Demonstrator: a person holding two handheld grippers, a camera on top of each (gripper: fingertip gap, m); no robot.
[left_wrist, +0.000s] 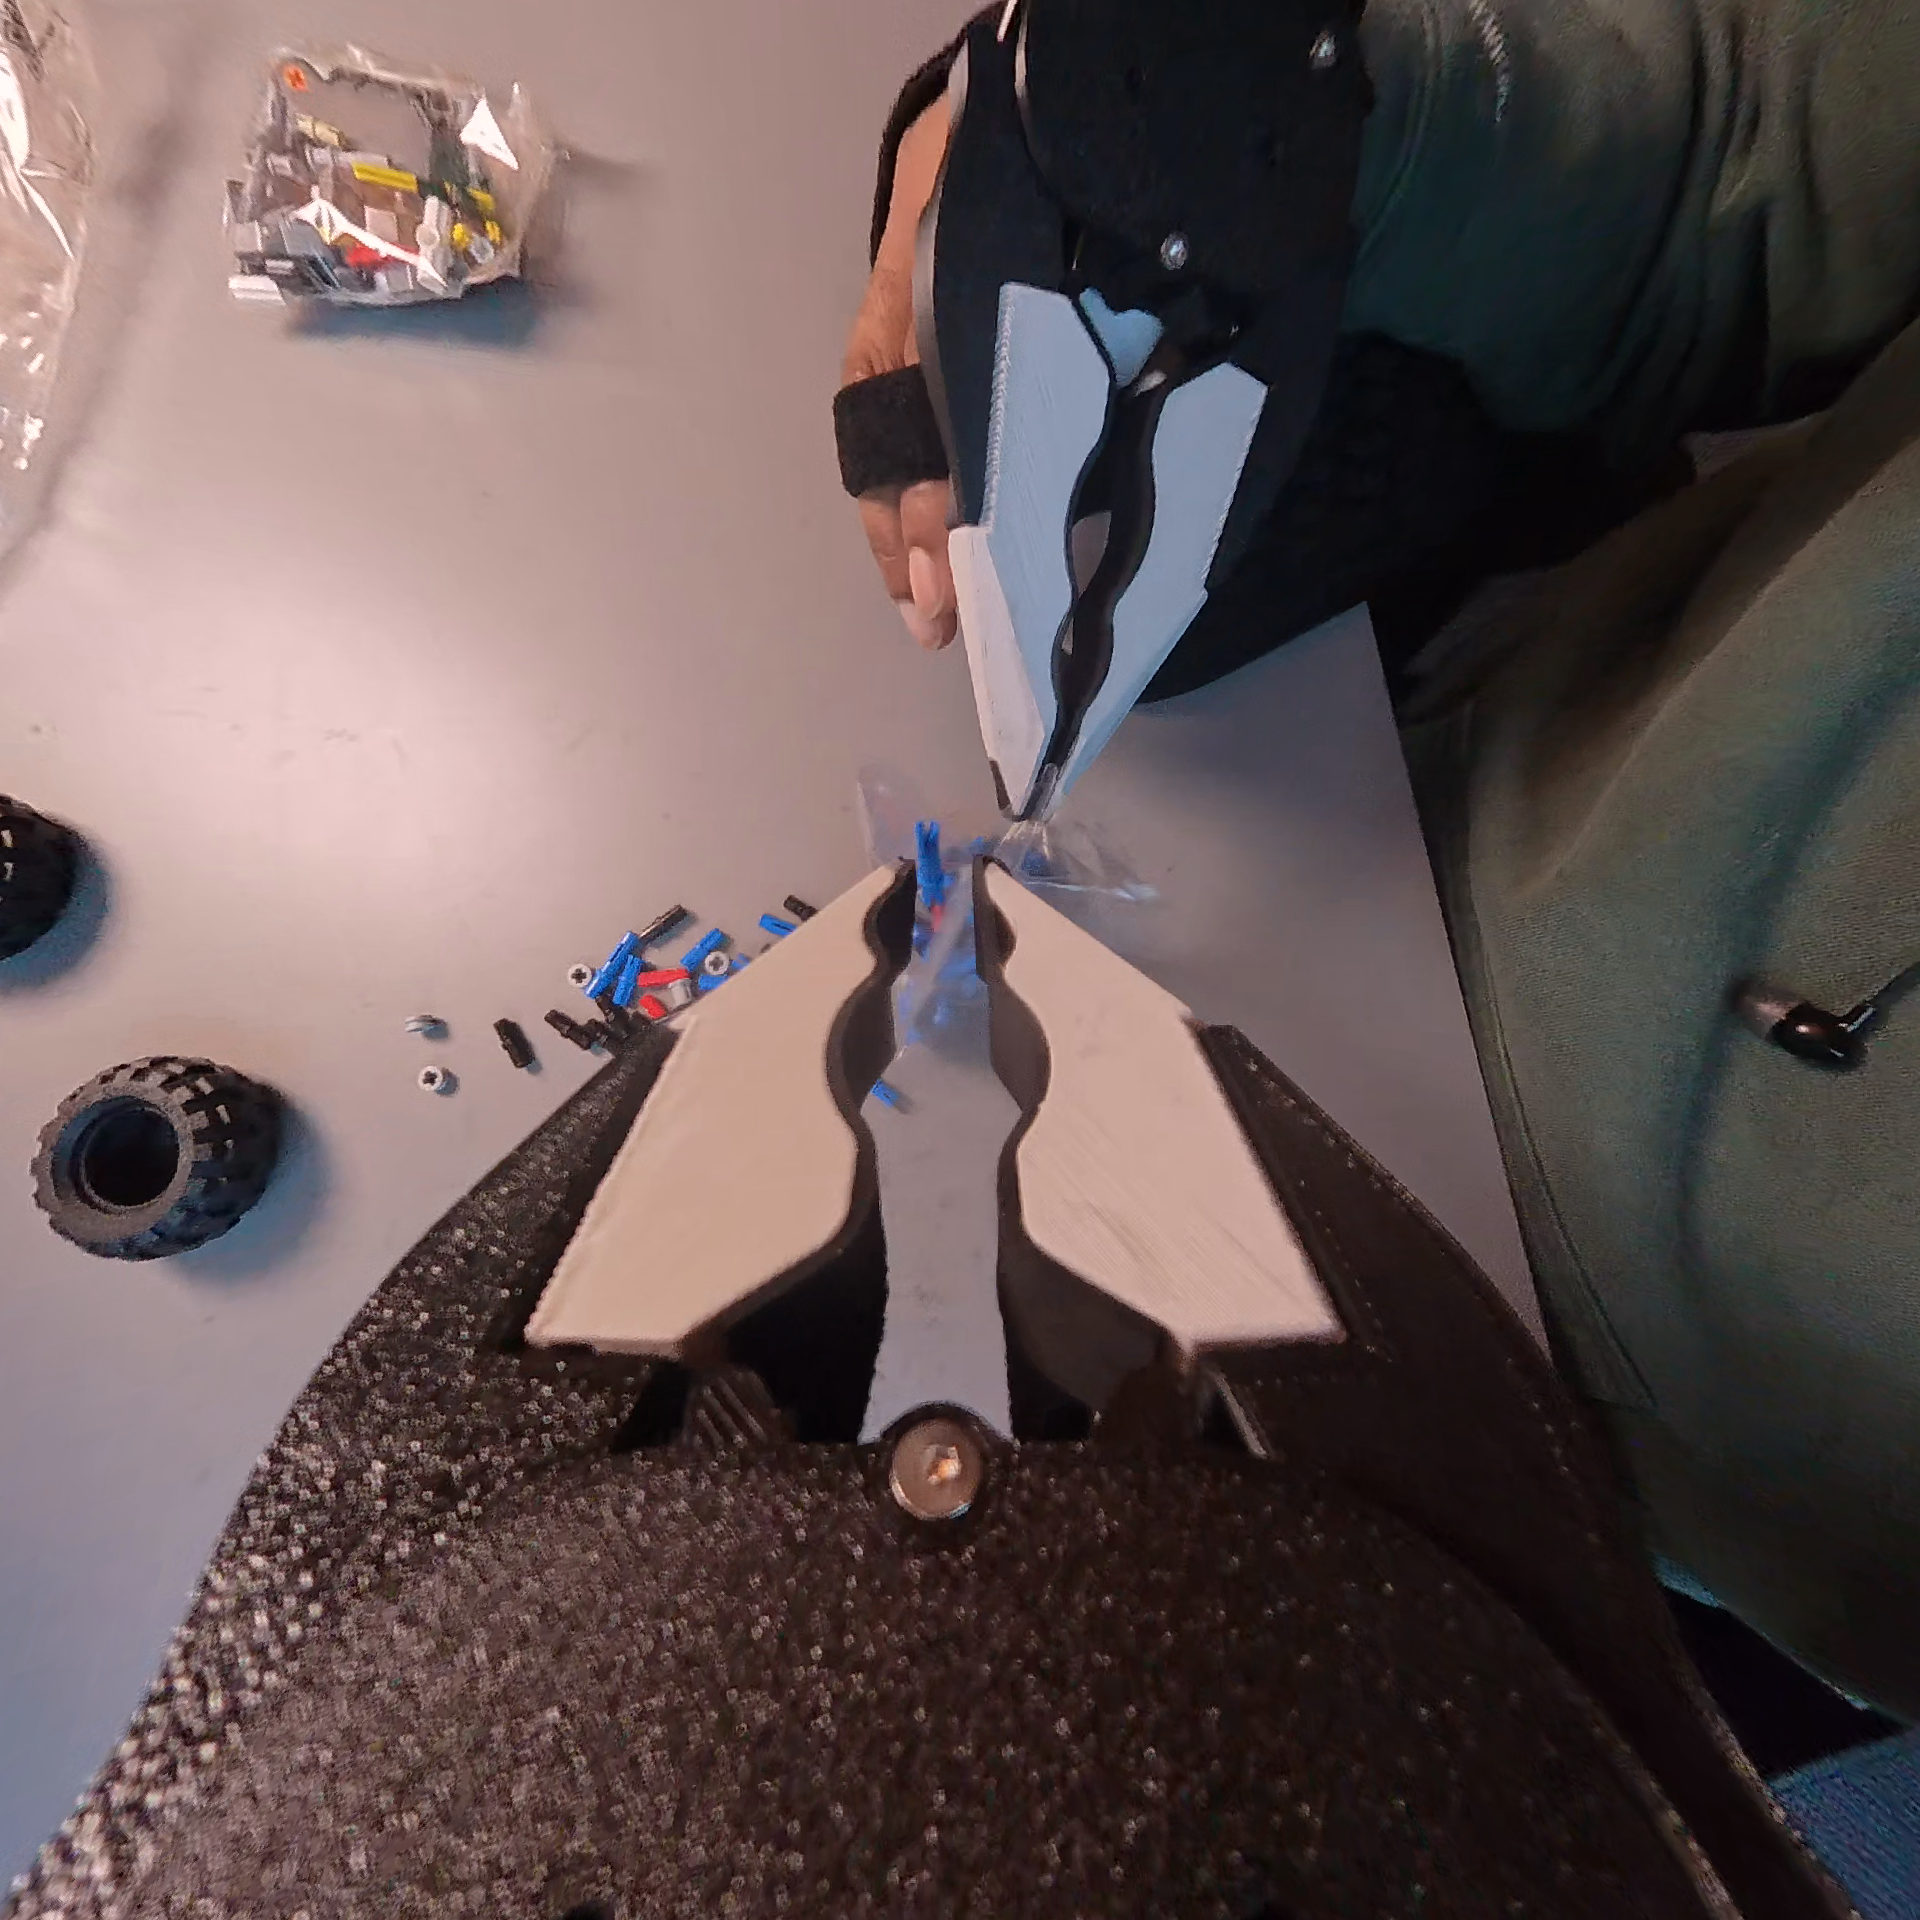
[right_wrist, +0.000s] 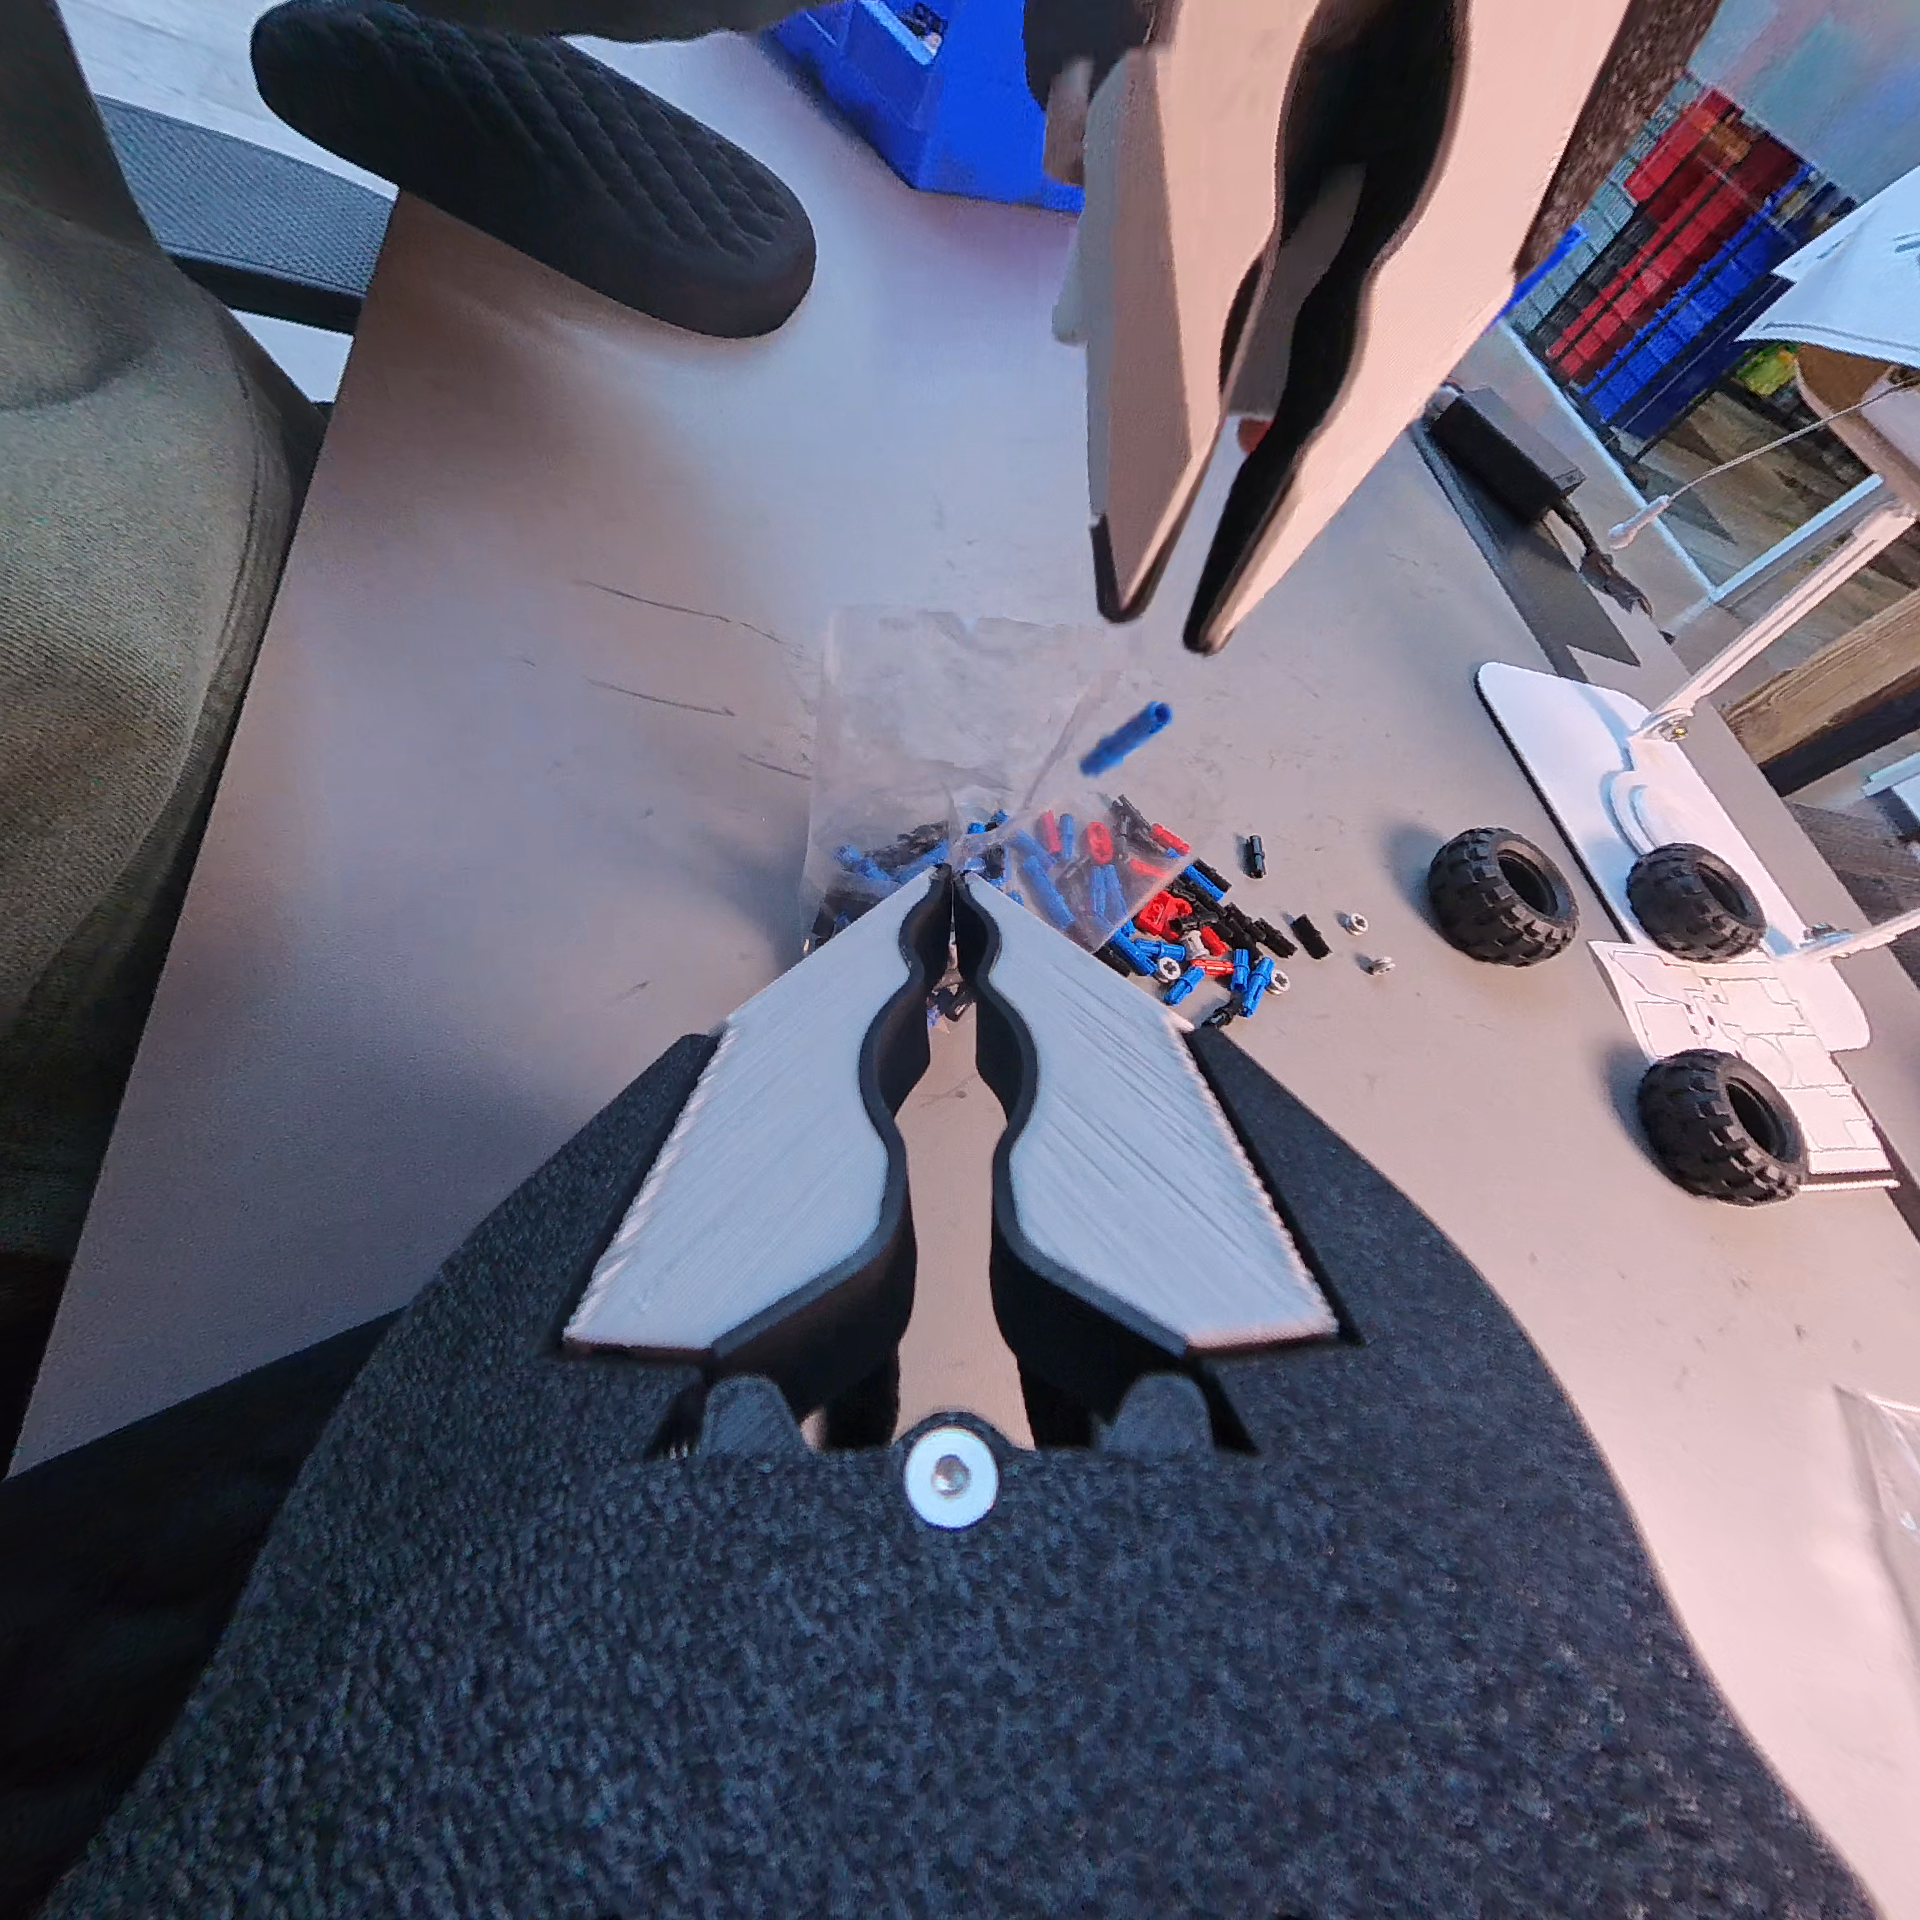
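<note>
My right gripper (right_wrist: 951, 883) is shut on a corner of a clear plastic bag (right_wrist: 935, 707) that lies on the grey table and holds small blue, black and red pins. It also shows in the left wrist view (left_wrist: 1029, 805), pinching the bag (left_wrist: 1049, 862) from above. My left gripper (left_wrist: 942, 878) is open by a narrow gap and holds nothing. It hovers just above the bag in the right wrist view (right_wrist: 1158, 623). A single blue pin (right_wrist: 1127, 738) sits just below its tips. Loose pins (right_wrist: 1174, 925) are spilled beside the bag.
Three black toy tyres (right_wrist: 1501, 894) lie right of the pins, by a printed sheet (right_wrist: 1745, 1039) and a white lamp base (right_wrist: 1558, 727). A second bag of parts (left_wrist: 384, 187) lies farther off. A person in green clothing (left_wrist: 1662, 935) sits at the table edge, by a black chair armrest (right_wrist: 530, 156). The gap from one gripper's tips to the other's is roughly 5 cm.
</note>
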